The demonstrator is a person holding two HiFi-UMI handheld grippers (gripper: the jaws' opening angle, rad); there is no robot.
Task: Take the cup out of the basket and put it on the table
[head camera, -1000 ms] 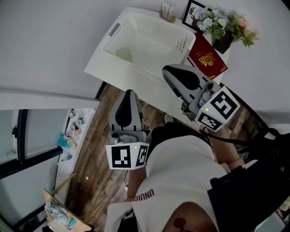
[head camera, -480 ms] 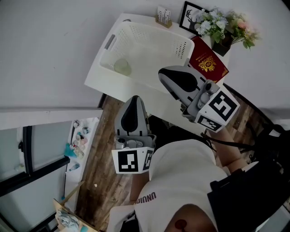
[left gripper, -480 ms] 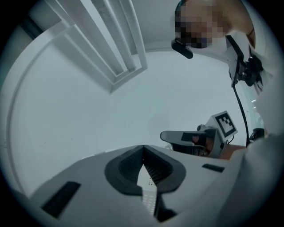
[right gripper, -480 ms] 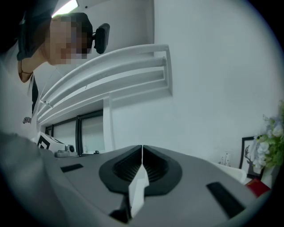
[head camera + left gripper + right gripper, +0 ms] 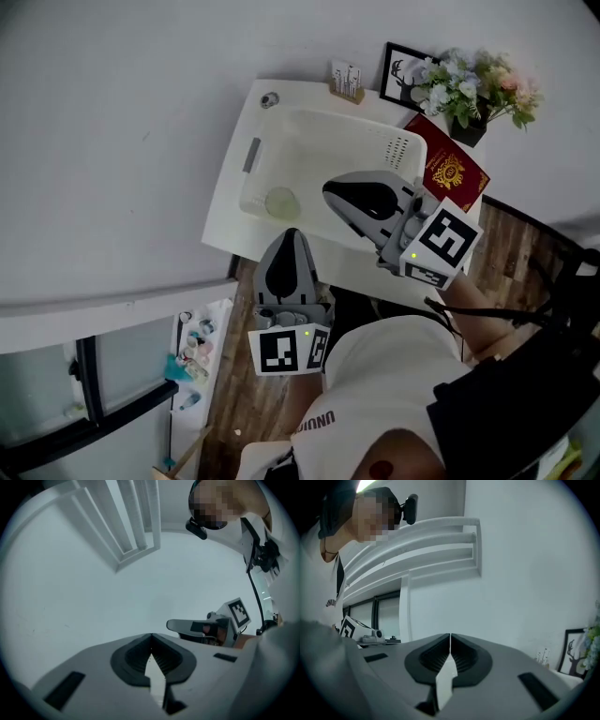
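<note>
1. Right now the left claw [image 5: 290, 233] is closed. Its own view shows the two jaws meeting at their tips, with nothing caught between them.
2. Likewise the right claw [image 5: 327, 191] is closed and empty, its tips pressed together in its own view.
3. The cup [image 5: 281, 202], pale green, sits inside the white basket [image 5: 398, 148], toward the end that carries the grey handle [image 5: 251, 155]. In the head view it shows just beyond the left claw's tip and off to the left of the right claw's tip. Neither claw touches it.
4. The basket stands on the white table [image 5: 225, 220]. The left claw hangs at the table's near edge and points toward the basket. The right claw reaches further forward and overlaps the basket's right half in the head view. How high it hangs above the basket cannot be told.
5. To the right of the right claw a red booklet [image 5: 457, 173] with a gold crest lies beside the basket's perforated end.
6. Beyond the booklet, well ahead of the right claw, stand flowers [image 5: 473, 75] in a dark pot, a framed picture [image 5: 403, 67] and a small card stand [image 5: 347, 82].
7. Far ahead of the left claw, past the basket, a small round thing [image 5: 270, 99] sits at the table's far corner. What it is cannot be made out.
8. Behind both claws is the person's white shirt [image 5: 384, 375], and wood floor [image 5: 234, 412] shows below the left claw.
</note>
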